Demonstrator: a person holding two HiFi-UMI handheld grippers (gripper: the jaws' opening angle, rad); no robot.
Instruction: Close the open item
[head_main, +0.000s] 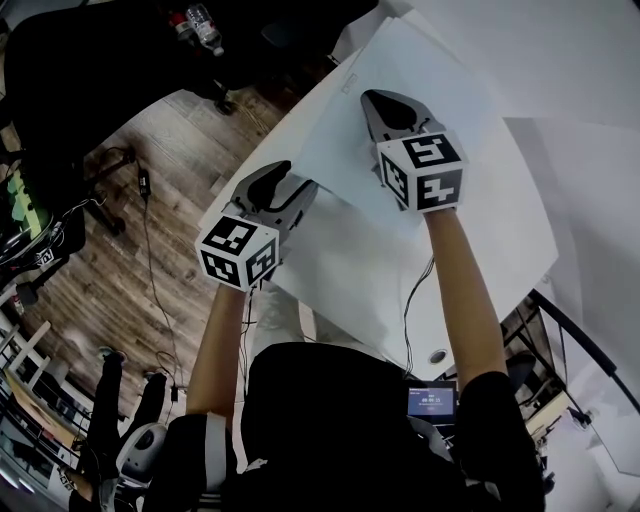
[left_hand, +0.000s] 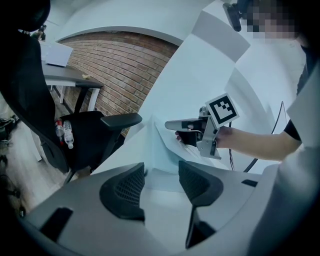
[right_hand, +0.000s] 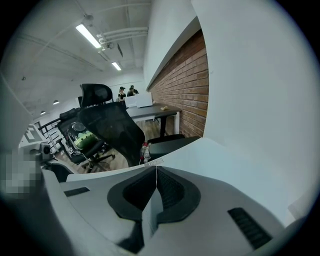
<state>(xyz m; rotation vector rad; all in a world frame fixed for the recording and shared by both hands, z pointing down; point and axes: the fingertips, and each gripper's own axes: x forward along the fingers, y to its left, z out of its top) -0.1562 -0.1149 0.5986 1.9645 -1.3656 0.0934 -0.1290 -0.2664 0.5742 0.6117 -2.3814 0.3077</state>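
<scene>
Right hand-held gripper (right_hand: 156, 175) pinches a white flap (right_hand: 149, 212), identity unclear.

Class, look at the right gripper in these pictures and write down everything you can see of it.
The right gripper is grey plastic, with two dark ribbed fingers and a cube of black-and-white square markers at its rear. Its fingers are shut on the edge of a thin white sheet, which stands up off the white table. It points away from the person, whose hand holds it from behind.
</scene>
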